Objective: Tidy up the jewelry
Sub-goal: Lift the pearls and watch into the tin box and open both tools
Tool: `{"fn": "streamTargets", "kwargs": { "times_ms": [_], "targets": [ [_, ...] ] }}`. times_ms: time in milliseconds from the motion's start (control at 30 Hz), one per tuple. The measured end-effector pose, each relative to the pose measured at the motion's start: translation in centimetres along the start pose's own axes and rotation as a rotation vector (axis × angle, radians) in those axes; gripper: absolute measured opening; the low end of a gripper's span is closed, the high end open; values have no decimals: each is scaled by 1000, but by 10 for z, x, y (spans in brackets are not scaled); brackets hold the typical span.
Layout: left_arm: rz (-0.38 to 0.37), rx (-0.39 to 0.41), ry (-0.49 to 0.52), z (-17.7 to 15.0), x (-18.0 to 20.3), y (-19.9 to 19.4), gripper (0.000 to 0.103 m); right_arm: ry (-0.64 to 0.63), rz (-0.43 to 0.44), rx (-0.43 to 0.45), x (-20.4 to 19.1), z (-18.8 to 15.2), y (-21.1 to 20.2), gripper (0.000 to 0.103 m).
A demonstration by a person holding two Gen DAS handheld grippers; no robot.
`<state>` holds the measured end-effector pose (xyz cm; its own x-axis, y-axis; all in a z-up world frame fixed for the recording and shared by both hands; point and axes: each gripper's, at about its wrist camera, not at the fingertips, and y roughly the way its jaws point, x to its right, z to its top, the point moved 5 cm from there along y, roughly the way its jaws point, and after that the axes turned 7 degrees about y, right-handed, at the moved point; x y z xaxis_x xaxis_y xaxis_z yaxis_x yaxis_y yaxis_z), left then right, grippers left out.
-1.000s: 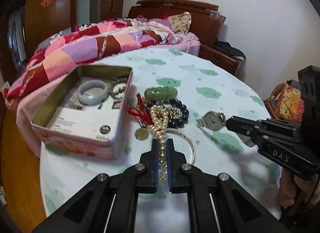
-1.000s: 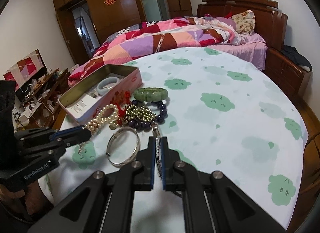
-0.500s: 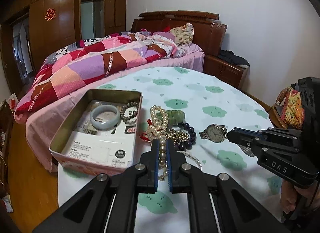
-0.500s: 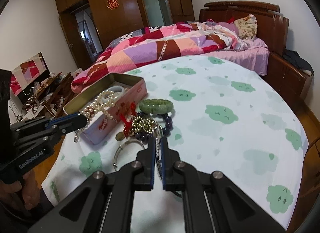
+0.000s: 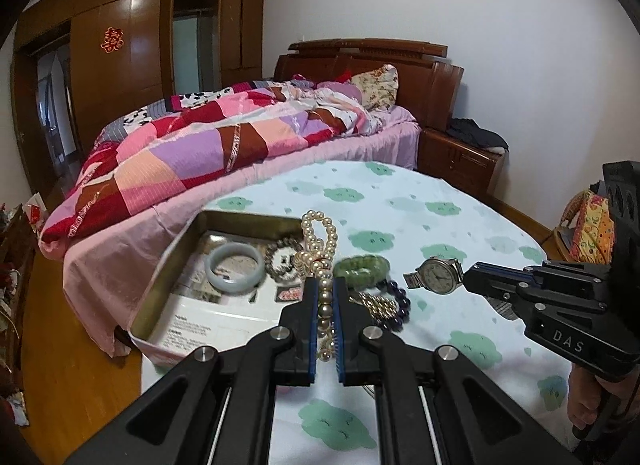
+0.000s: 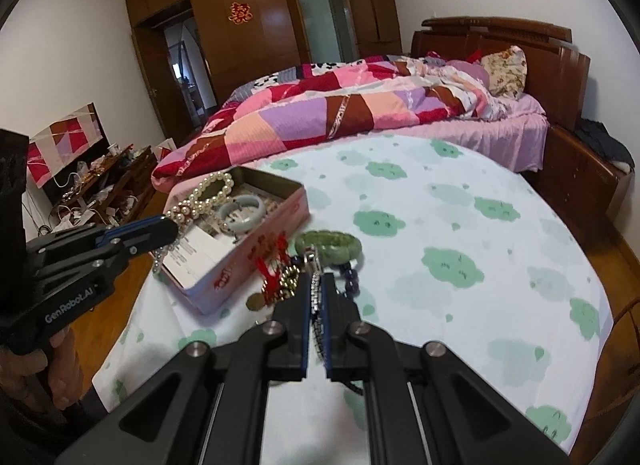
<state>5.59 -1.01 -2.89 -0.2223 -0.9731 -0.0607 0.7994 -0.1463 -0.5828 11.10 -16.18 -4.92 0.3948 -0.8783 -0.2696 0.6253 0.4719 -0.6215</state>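
My left gripper (image 5: 325, 285) is shut on a pearl necklace (image 5: 318, 237) and holds it in the air over the right edge of the open tin box (image 5: 172, 249). The box holds a pale jade bangle (image 5: 235, 271) and a dark bead bracelet (image 5: 282, 259). My right gripper (image 6: 317, 279) is shut on the band of a silver wristwatch (image 5: 438, 275) and holds it above the table. A green jade bracelet (image 5: 362, 268), a purple bead bracelet (image 5: 394, 305) and gold beads (image 5: 374, 301) lie beside the box. The necklace (image 6: 204, 195) and box (image 6: 256, 253) also show in the right wrist view.
The round table (image 6: 440, 225) has a white cloth with green clouds. A red tassel charm (image 6: 274, 261) lies against the box's pink side. A bed with a patchwork quilt (image 5: 224, 137) stands behind. A wooden nightstand (image 5: 460, 161) is at the back right.
My left gripper has lifted the pearl necklace off the pile and carried it left and up to the box. My right gripper has risen a little with the watch.
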Motion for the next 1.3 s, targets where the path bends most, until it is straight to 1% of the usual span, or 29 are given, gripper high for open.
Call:
{"fn": "streamTargets", "kwargs": {
  "times_ms": [267, 600, 700, 867, 1033, 1300],
  "targets": [
    [64, 23, -15, 14, -27, -1, 5, -52, 31, 27, -20, 26, 5, 7],
    [122, 10, -49, 18, -70, 8, 5, -117, 90, 19, -57, 49, 23, 7],
    [139, -1, -62, 18, -85, 15, 5, -135, 107, 13, -69, 52, 30, 7],
    [162, -26, -46, 18, -98, 32, 5, -158, 123, -3, -82, 54, 45, 7],
    [176, -60, -44, 14, -105, 52, 5, -175, 117, -38, -90, 51, 70, 7],
    [173, -107, -27, 11, -109, 79, 5, -179, 103, -104, -93, 41, 102, 7]
  ]
}}
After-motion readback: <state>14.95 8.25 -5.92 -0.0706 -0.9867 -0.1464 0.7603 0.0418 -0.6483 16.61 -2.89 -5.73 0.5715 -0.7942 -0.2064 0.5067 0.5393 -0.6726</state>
